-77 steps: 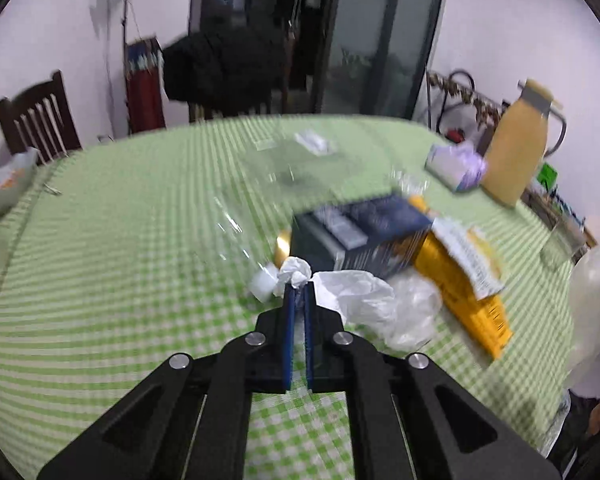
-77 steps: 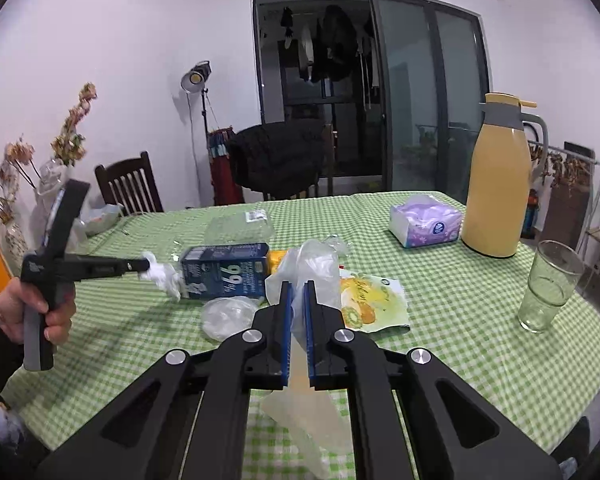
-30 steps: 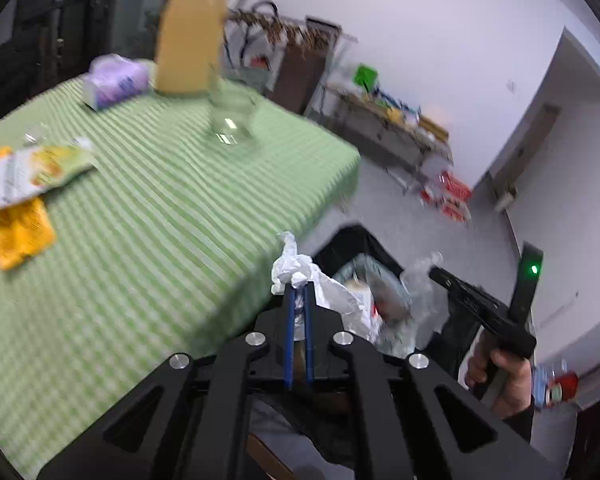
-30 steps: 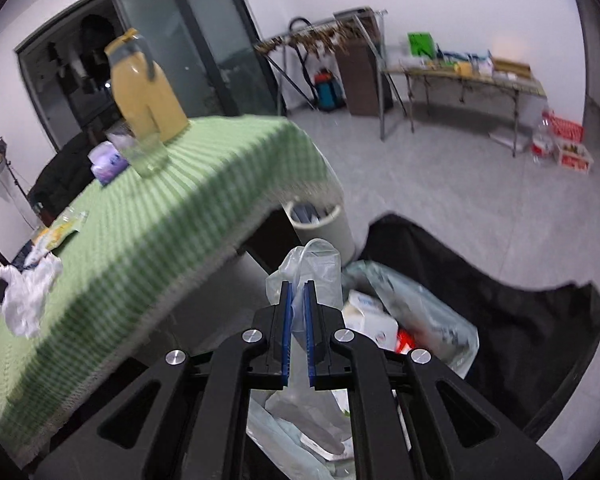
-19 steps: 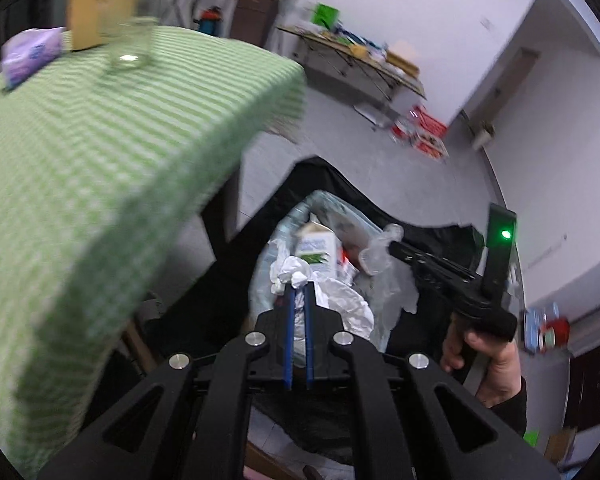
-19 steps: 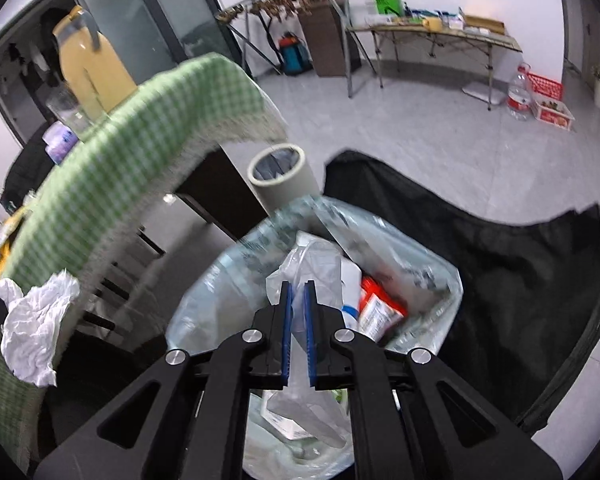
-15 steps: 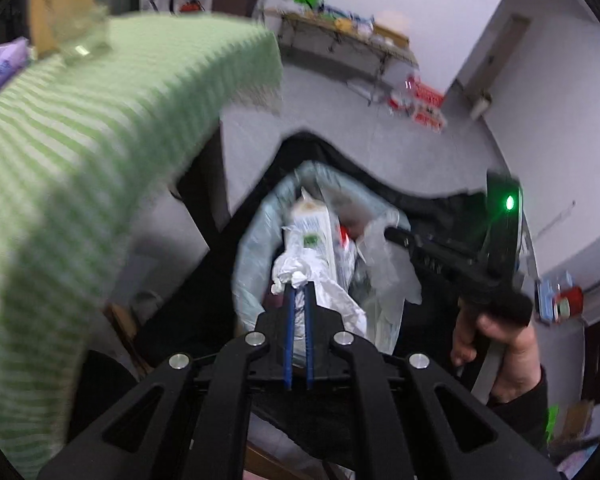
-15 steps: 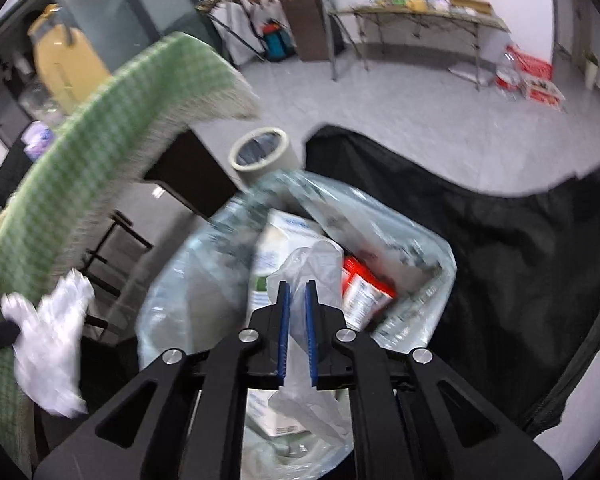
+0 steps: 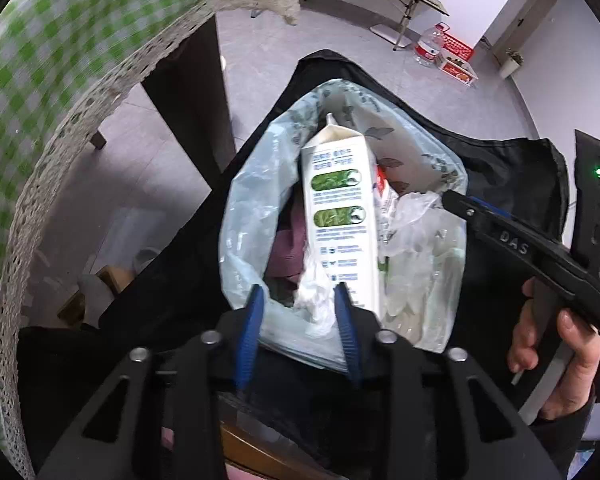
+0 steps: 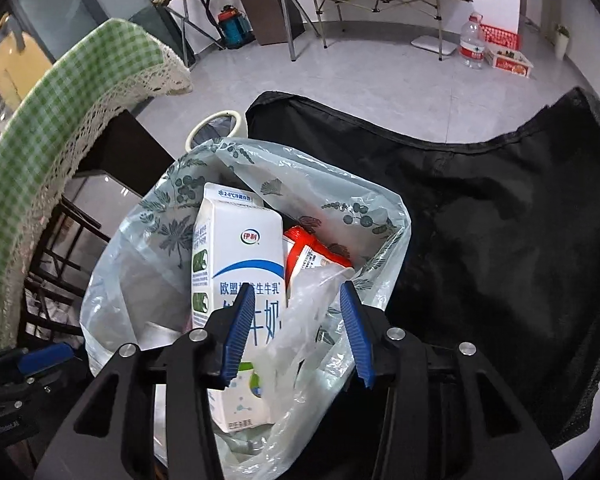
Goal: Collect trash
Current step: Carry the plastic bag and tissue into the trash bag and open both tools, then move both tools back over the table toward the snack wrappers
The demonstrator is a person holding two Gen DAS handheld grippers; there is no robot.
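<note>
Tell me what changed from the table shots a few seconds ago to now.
Both claws left the table and dropped over the trash bag. The left claw is opening, releasing the crumpled white tissue; the right claw is opening off the clear plastic bag. The milk carton stays upright in the bag.

The milk carton [image 10: 240, 280], standing in the middle of the right wrist view, bears "2-6°C" with Chinese characters along its top edge, a small red-and-green logo reading 伊利, the dark line 欧盟…生牛乳 under a blue arc, and large blue 牛奶 lower down. In the left wrist view, the black tongs [image 9: 512, 246] at right carry raised letters "DAS".
</note>
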